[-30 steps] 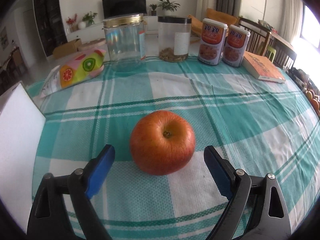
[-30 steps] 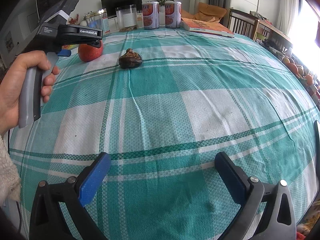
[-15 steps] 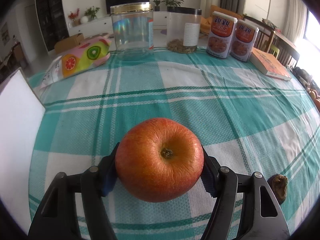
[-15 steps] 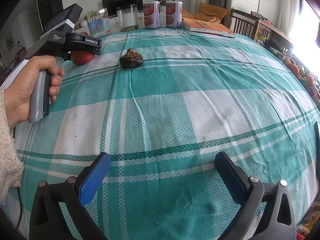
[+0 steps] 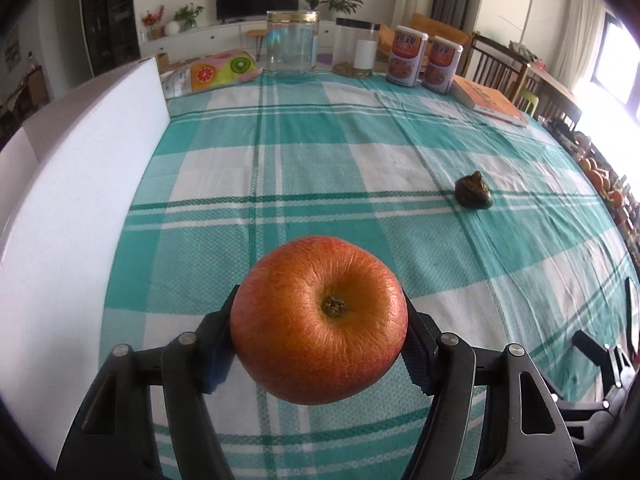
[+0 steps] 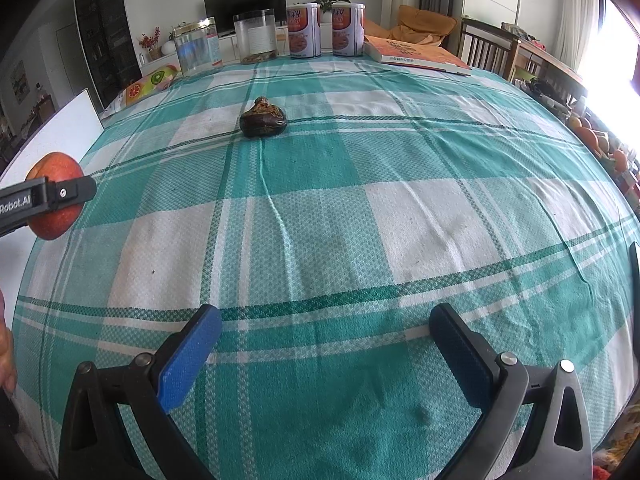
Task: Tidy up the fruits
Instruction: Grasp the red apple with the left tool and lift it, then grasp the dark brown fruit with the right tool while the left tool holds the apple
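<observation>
Left tongs are gripping a firm, smooth, weighty apple across its widest girth above the desk; right tongs are gaping wide, empty.

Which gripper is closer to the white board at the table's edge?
Left. The left gripper, shut on the apple, is beside the white board; the right gripper hangs open farther away.

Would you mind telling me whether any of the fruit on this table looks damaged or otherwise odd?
Yes: the dark fruit lying alone on the checked tablecloth is brown-black, shrivelled and misshapen, so it looks spoiled. The apple clamped in the left gripper has finely wrinkled skin but appears intact.
</observation>
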The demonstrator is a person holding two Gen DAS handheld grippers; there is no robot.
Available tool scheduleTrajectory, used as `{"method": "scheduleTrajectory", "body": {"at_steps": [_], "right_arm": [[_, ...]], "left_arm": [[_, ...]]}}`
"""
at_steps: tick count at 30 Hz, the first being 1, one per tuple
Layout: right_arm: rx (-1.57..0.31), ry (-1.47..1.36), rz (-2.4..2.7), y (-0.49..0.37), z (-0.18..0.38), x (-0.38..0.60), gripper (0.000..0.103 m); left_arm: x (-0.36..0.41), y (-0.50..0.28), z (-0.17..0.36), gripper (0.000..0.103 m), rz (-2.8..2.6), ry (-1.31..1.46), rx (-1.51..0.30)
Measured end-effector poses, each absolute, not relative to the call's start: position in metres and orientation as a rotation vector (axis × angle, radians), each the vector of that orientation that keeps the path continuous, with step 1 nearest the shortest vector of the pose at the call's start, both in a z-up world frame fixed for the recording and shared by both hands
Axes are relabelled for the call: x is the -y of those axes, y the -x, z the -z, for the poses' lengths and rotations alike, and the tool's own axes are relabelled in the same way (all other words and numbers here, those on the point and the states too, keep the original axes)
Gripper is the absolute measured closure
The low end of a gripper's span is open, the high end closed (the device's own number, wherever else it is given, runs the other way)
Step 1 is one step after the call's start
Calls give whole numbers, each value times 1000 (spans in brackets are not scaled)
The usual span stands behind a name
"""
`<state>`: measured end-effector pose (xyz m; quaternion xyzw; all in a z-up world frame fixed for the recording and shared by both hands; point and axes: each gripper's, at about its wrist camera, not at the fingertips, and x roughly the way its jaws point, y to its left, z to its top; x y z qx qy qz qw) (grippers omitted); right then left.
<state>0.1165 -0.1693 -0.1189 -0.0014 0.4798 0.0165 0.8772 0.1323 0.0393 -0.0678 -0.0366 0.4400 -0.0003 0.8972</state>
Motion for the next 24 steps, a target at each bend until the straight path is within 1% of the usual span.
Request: {"method": "scheduleTrajectory", "body": {"at_steps": [3, 6, 8, 10, 14, 16, 24], "right_arm": [[-1001, 3, -34, -116, 119, 169, 0], [-1001, 3, -35, -116, 119, 169, 0], [-1001, 3, -35, -116, 119, 169, 0], [-1001, 3, -35, -116, 119, 169, 0], [-1001, 4, -36, -116, 119, 169, 0], [-1001, 4, -36, -116, 119, 169, 0], [-1001, 5, -36, -116, 119, 169, 0]], "left_arm": [[-37, -123, 76, 32, -9, 30, -902], [-40, -128, 91, 30, -4, 37, -945], [-39, -124, 92, 30, -13, 22, -902], [-36, -126, 95, 24, -29, -3, -898], [-39, -125, 96, 21, -31, 4, -895], [-38, -126, 97, 18, -27, 2, -899], [-37, -126, 98, 16, -28, -5, -901]]}}
